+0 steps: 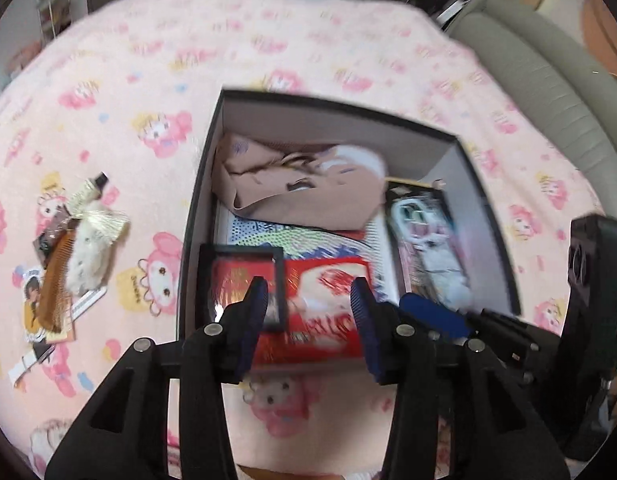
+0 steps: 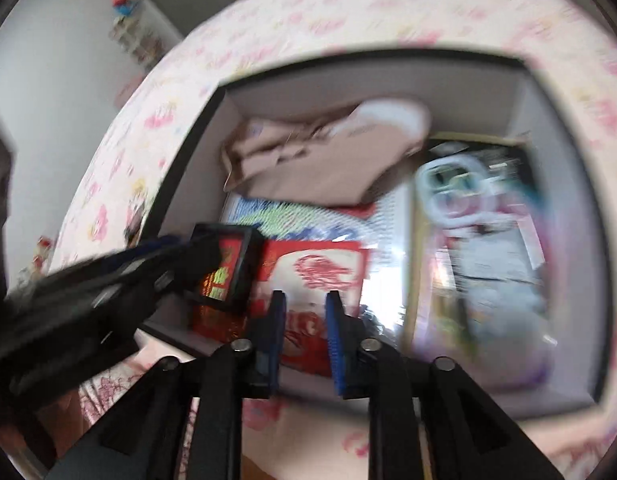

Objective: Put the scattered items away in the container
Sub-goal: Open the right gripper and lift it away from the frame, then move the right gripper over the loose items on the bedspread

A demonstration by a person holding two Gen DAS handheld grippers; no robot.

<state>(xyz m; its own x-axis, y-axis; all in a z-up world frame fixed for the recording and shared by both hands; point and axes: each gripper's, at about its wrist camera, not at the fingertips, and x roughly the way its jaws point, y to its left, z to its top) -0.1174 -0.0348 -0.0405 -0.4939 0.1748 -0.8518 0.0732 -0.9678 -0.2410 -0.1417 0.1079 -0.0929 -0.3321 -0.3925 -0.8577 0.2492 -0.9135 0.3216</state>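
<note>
A black box with grey inner walls stands on the pink cartoon-print blanket. Inside lie a beige cloth, a red packet, a small black-framed picture and a packaged toy. My left gripper hovers over the box's near edge, open, with nothing between its fingers. My right gripper hangs just beside it over the red packet, jaws apart and empty. Left of the box lie a brown comb, a white fluffy clip, a cream tube and picture cards.
A grey padded cushion borders the blanket at the right. The right gripper's blue finger shows close to my left one, at the box's near right corner. A white wall and a shelf lie beyond the blanket's far edge.
</note>
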